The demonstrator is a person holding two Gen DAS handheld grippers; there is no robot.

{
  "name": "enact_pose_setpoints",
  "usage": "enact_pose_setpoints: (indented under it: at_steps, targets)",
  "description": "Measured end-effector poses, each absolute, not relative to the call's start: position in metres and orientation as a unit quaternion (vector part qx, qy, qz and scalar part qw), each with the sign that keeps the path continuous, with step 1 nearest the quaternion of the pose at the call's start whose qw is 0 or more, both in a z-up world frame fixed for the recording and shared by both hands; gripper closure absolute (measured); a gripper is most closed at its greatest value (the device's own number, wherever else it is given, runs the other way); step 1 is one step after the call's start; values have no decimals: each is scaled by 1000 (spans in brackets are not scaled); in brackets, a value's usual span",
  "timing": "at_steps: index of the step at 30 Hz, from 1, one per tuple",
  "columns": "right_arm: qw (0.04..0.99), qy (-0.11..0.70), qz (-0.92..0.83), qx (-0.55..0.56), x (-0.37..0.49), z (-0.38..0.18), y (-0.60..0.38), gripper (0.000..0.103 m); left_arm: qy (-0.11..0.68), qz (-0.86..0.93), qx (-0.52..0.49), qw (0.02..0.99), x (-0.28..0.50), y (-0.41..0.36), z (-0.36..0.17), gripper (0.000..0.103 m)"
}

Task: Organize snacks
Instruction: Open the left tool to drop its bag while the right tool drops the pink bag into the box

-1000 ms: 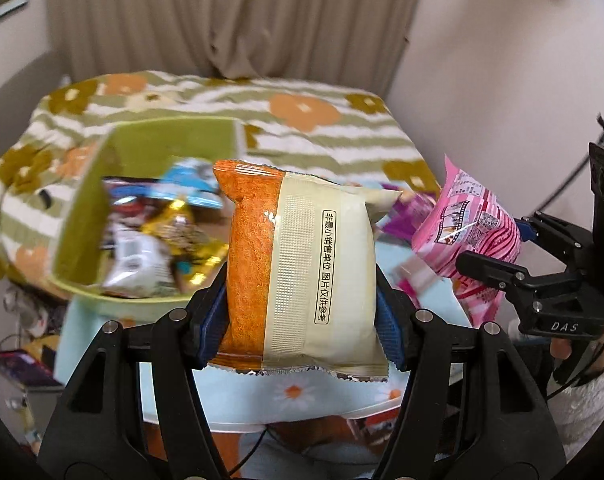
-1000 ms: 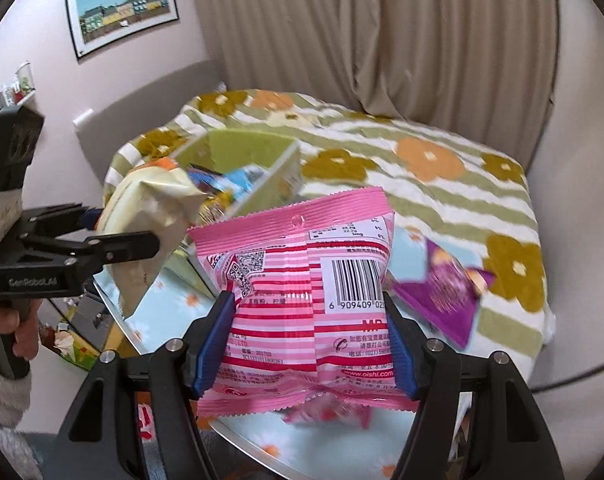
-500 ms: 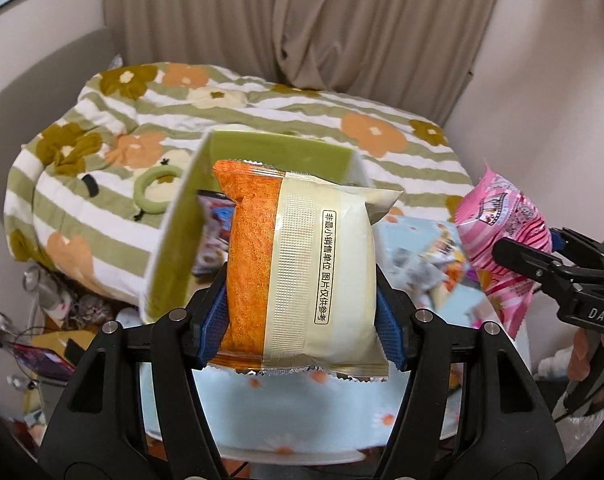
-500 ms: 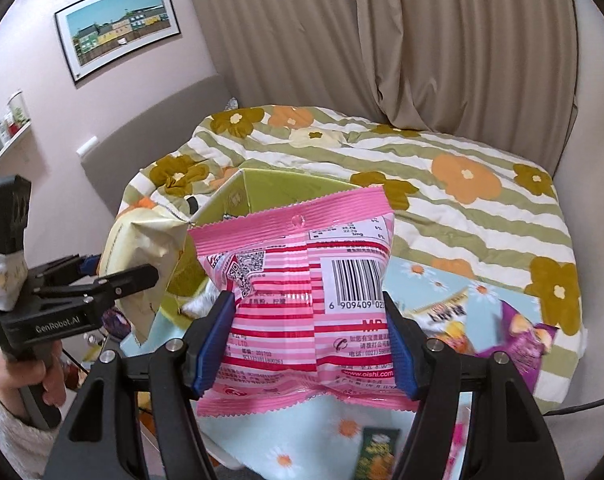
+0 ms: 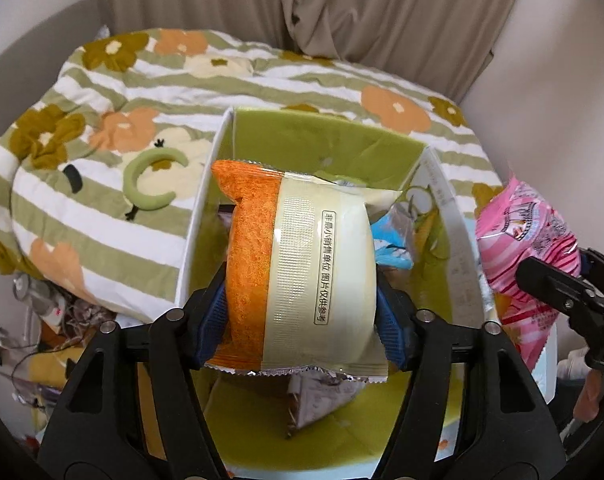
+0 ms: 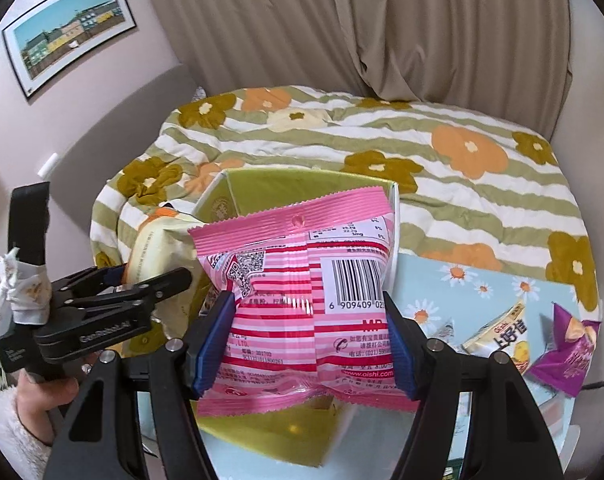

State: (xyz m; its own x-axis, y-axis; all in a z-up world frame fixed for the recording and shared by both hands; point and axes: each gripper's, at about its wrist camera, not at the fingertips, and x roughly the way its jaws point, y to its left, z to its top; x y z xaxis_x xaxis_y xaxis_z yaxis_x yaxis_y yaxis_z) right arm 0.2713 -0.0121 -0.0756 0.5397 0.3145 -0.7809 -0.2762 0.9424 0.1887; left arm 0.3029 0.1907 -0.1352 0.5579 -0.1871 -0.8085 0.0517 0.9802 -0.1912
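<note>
The left gripper (image 5: 302,320) carries an orange-and-cream snack packet (image 5: 302,264) upright between its blue pads, directly above the open green box (image 5: 342,140). Its jaws are opening, so this looks like the release. The packet hangs over other wrappers already lying in the box, where it should drop. Just beside it, the right gripper (image 6: 306,340) clamps a pink striped packet (image 6: 302,292) near the box's rim, probably waiting its turn. Farther right on the counter (image 6: 462,280), two loose snacks (image 6: 542,340) remain. The flowered bed (image 6: 382,140) lies beyond.
</note>
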Motion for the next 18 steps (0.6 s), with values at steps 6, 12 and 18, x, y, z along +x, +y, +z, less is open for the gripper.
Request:
enact_pose_setpoints:
  at_steps: [6,12,18]
  targets:
    - [873,461,156,25,279,-85,-6,39,471,-72,-72,876,302,194,-146,1]
    - [872,462,161,23,280,-85,-5,39,474,-59,-72,876,283,193,-146,1]
    - [870,460,177,27,286,-79,-5,38,464,-40,-76,882,262,189,-133,1]
